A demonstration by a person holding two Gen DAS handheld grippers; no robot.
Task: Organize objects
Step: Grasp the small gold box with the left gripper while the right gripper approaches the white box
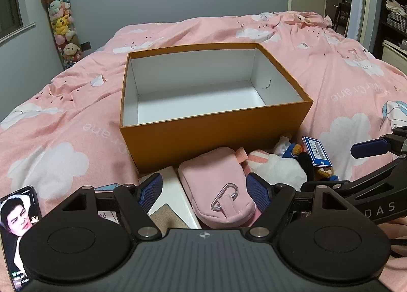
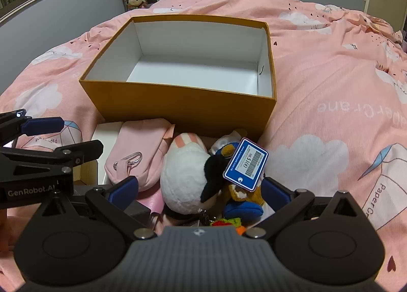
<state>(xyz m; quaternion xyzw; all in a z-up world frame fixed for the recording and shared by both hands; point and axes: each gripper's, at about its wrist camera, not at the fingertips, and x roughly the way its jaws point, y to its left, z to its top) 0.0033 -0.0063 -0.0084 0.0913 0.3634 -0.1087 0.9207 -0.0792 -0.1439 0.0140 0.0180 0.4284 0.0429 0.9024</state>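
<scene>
Both grippers hover over the near edge of the bed, tilted down toward a little heap of things. The orange box (image 1: 216,136) sits open on the pink duvet (image 1: 63,119), its white inside bare, just beyond the heap.

The left gripper (image 1: 204,194) has its jaws spread wide, with the pink pouch (image 1: 216,182) lying between the blue pads (image 1: 152,190); the pads don't press on it. A metal clip (image 1: 225,196) shows on the pouch's near end. Left of the pouch lies a flat white box (image 1: 170,190), and a phone (image 1: 15,220) with a lit screen rests at the near left corner.

The right gripper (image 2: 201,190) is wide open too, its jaws straddling a white plush toy (image 2: 183,177) and a smaller plush with a blue price tag (image 2: 245,163) standing up from it. Neither is gripped. The pouch lies just left of the white plush, touching it. Far against the wall, a column of stuffed toys (image 1: 62,19) stands in the corner.
</scene>
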